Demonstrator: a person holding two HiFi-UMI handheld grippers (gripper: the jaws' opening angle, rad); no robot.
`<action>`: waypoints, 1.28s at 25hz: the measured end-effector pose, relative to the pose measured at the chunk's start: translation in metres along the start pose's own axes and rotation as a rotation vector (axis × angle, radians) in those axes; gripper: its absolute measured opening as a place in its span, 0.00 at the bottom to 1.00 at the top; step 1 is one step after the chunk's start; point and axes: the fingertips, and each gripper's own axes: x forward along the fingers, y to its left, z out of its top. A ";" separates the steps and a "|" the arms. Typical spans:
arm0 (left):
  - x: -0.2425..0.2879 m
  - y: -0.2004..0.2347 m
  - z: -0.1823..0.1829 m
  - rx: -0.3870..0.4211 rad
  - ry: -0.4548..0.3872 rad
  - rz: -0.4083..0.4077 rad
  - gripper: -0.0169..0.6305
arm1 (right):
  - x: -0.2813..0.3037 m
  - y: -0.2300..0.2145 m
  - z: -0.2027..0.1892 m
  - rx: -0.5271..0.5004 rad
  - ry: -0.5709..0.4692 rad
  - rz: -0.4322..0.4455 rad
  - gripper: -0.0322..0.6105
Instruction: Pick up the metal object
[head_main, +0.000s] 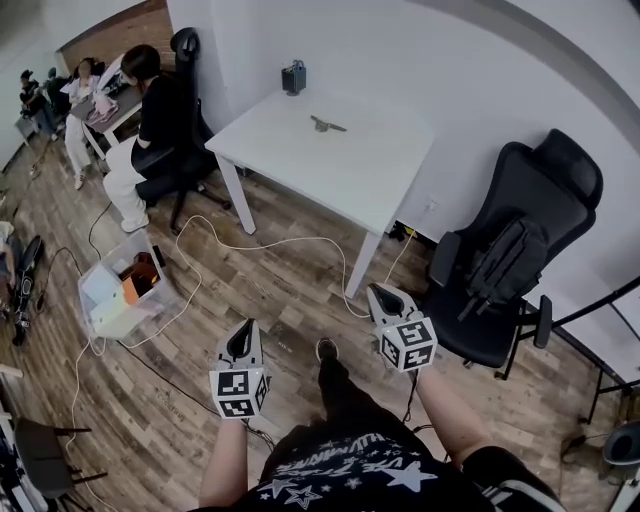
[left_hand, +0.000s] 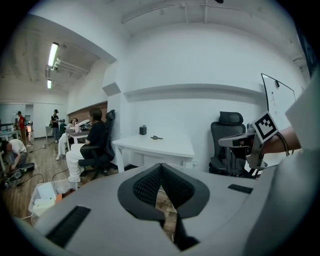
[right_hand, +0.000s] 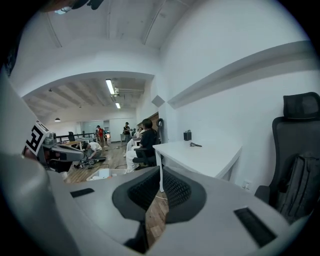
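The metal object (head_main: 326, 125) lies near the far edge of the white table (head_main: 340, 175). The left gripper (head_main: 243, 335) and right gripper (head_main: 383, 297) have their jaws pressed together, holding nothing.

A small metal object (head_main: 327, 125), perhaps a tool, lies on the white table (head_main: 385, 175).

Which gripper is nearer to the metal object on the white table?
Right, though not by much. The right gripper is over the floor, short of the white table holding the metal object; the left gripper is further back and left.
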 end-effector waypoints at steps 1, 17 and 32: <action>0.011 0.005 0.003 0.004 0.000 0.004 0.06 | 0.014 -0.006 0.004 0.001 -0.005 0.007 0.13; 0.248 0.055 0.101 0.056 0.001 -0.005 0.06 | 0.227 -0.157 0.079 0.050 -0.017 0.019 0.13; 0.384 0.069 0.158 0.087 -0.009 -0.059 0.06 | 0.307 -0.239 0.093 0.111 0.000 -0.060 0.13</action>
